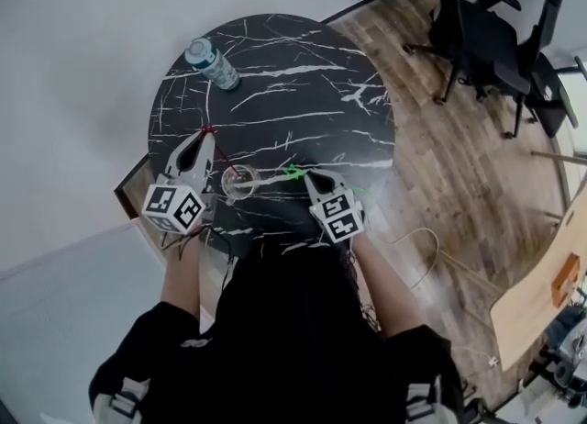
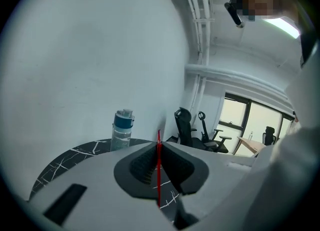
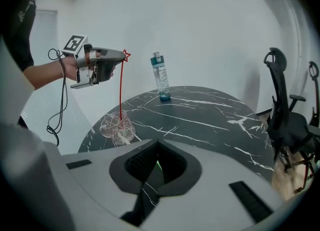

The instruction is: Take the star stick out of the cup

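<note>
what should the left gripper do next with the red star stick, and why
Probably lift the left gripper straight up a little: its jaws pinch the red star stick near its star, but the lower end seems to sit inside the clear cup, so it isn't out yet.

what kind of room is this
Most likely an office or meeting room: black swivel office chairs on a wood floor, a round marble-look table, and a light wooden desk at the edge.
</note>
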A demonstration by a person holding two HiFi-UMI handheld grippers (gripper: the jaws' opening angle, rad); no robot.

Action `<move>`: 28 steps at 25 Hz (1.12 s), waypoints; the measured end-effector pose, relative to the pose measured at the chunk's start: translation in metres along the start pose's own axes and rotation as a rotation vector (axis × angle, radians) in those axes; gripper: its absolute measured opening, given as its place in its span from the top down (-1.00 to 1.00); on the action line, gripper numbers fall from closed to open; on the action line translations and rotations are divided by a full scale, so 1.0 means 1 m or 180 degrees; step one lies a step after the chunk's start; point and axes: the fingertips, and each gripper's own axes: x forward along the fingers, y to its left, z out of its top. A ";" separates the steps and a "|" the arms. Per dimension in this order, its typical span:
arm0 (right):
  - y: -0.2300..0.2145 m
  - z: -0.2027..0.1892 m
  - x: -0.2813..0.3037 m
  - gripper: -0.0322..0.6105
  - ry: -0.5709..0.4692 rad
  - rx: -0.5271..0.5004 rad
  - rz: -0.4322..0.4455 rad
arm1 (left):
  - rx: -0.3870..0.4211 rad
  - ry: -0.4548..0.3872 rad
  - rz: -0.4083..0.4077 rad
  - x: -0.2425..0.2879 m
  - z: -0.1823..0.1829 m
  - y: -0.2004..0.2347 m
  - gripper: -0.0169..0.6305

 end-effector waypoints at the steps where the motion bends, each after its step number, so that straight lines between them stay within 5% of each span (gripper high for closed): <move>1: -0.004 0.000 -0.004 0.91 -0.0018 -0.0004 -0.0014 | 0.0040 -0.0020 0.0004 0.000 0.005 -0.004 0.90; 13: -0.031 -0.008 -0.053 0.91 -0.0223 0.0030 -0.0067 | 0.0391 -0.0206 -0.0113 0.012 0.052 -0.074 0.90; 19: -0.046 -0.020 -0.076 0.91 -0.0287 0.0092 -0.0126 | 0.0583 -0.0054 -0.0334 0.030 0.038 -0.125 0.90; 28: -0.062 -0.047 -0.104 0.91 -0.0282 0.0194 -0.0177 | 0.0499 0.0266 -0.0595 0.056 -0.010 -0.177 0.90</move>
